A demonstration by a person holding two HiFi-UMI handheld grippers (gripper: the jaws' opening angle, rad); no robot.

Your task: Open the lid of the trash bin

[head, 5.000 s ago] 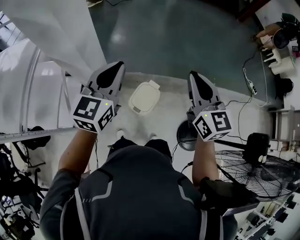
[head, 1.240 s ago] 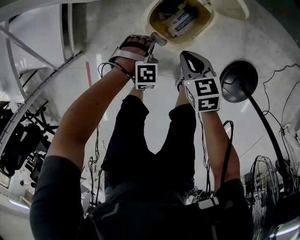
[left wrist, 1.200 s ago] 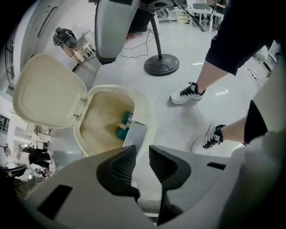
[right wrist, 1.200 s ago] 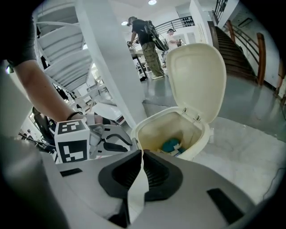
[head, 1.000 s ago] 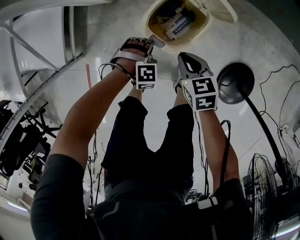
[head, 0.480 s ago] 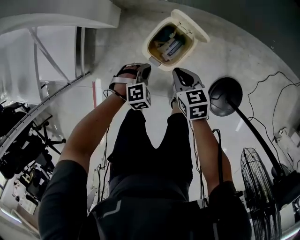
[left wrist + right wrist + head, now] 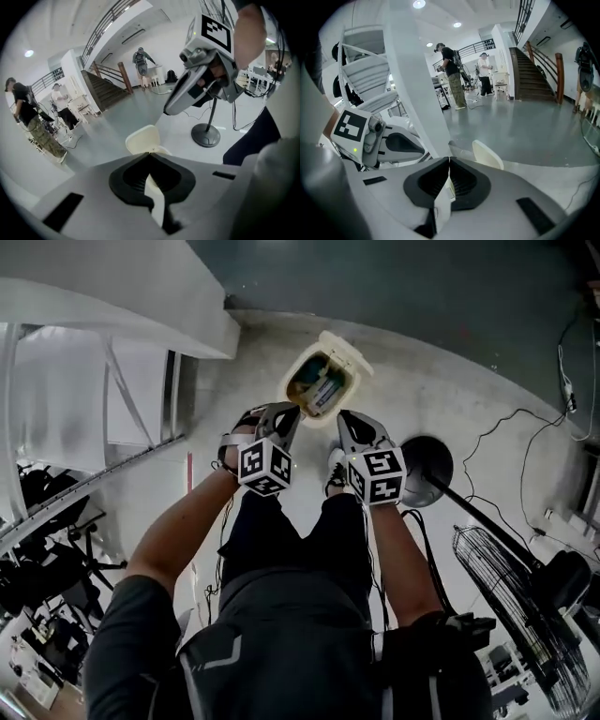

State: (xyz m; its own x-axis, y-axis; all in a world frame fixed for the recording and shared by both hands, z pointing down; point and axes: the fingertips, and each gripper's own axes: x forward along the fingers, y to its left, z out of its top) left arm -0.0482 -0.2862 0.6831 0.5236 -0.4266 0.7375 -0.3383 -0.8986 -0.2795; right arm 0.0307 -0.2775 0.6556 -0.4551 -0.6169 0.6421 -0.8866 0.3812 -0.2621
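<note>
Cream plastic marks the trash bin (image 7: 292,381), which stands on the pale concrete floor (image 7: 450,390) just ahead of your feet. Its lid (image 7: 349,351) is swung up and back on the far side, so the head view looks straight into the bin, where some packaging lies inside.

Your left gripper (image 7: 286,413) hangs above the floor on the near side of the bin and just left of its rim, not touching it. The nose points forward and down towards the bin, and the marker cube (image 7: 265,468) faces the head camera. Your bare left forearm (image 7: 178,531) runs up to it from the lower left with the elbow bent outward. In the left gripper view its jaws are together at the tips with nothing between them, and the raised lid shows just past them.

Your right gripper (image 7: 349,423) sits beside the left one at about the same height, near it but apart, and tilts down towards the bin in the same way. Your right forearm (image 7: 398,559) reaches out nearly straight from the shoulder. The right gripper view shows its jaws pressed together and holding nothing, with the lid beyond their tips.

To your right, the round black base of a fan stand (image 7: 427,460) sits on the floor, well clear of the bin.
</note>
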